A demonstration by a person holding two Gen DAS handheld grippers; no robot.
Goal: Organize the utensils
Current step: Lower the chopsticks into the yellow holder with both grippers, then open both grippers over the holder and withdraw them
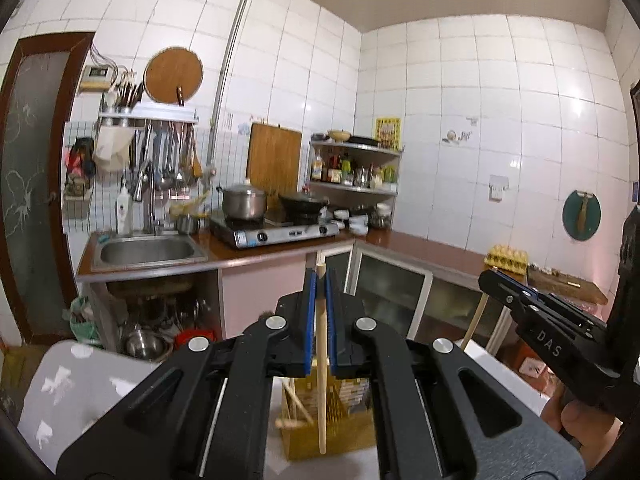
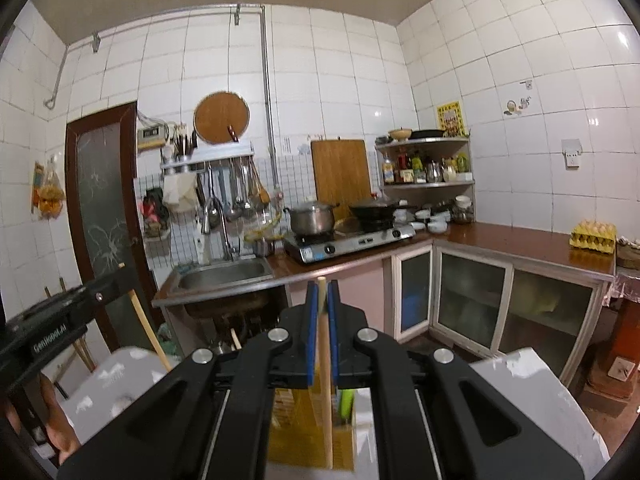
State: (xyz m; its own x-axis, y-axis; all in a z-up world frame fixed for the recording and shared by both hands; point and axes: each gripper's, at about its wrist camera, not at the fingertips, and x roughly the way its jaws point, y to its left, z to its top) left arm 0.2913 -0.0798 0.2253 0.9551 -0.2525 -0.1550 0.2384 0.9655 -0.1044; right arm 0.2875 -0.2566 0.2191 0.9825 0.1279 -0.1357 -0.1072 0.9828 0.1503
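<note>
My left gripper (image 1: pixel 320 280) is shut on a pale wooden chopstick (image 1: pixel 321 360) held upright above a yellow slatted utensil holder (image 1: pixel 326 416) that stands on a white table (image 1: pixel 80 380). More sticks lean inside the holder. My right gripper (image 2: pixel 323 286) is shut on a second wooden chopstick (image 2: pixel 326 392), also upright, over the same yellow holder (image 2: pixel 296 428). The right gripper shows at the right of the left wrist view (image 1: pixel 496 280), with its chopstick (image 1: pixel 476 320) hanging below. The left gripper shows at the left of the right wrist view (image 2: pixel 116 276), with its chopstick (image 2: pixel 148 328).
A kitchen counter (image 1: pixel 420 246) runs along the far walls with a sink (image 1: pixel 146 250), a gas stove (image 1: pixel 276 232) with a pot and a wok, a corner spice shelf (image 1: pixel 356 172) and an egg tray (image 1: pixel 506 258). A green item (image 2: pixel 346 400) stands in the holder.
</note>
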